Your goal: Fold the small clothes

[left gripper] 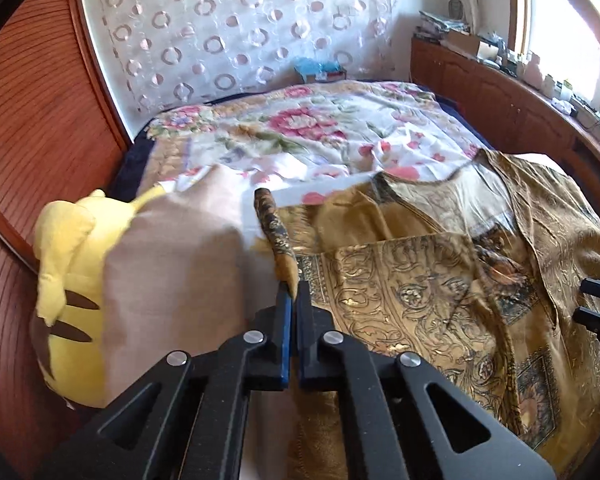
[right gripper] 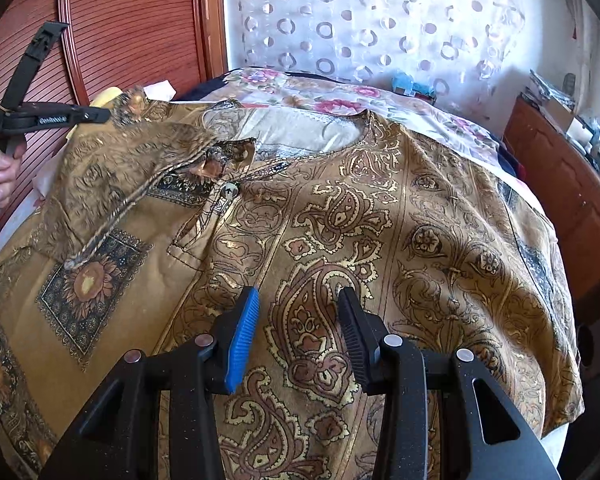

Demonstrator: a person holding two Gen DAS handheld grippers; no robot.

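We see a gold patterned shirt (right gripper: 340, 216) spread across a flowered bedspread (left gripper: 300, 136). The left gripper (left gripper: 294, 286) is clamped tight on a fold of its cloth, while the right gripper (right gripper: 298, 300) hovers half-open above the shirt's front, pinching nothing.

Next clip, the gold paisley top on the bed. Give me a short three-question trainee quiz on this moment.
1. True or false: the left gripper is shut on the gold paisley top.
2. The right gripper is: A) open above the top, B) shut on a sleeve, C) holding the yellow plush toy.
3. Fill in: the top lies on a ____ bedspread.

Key: 1 true; 2 A; 3 floral.
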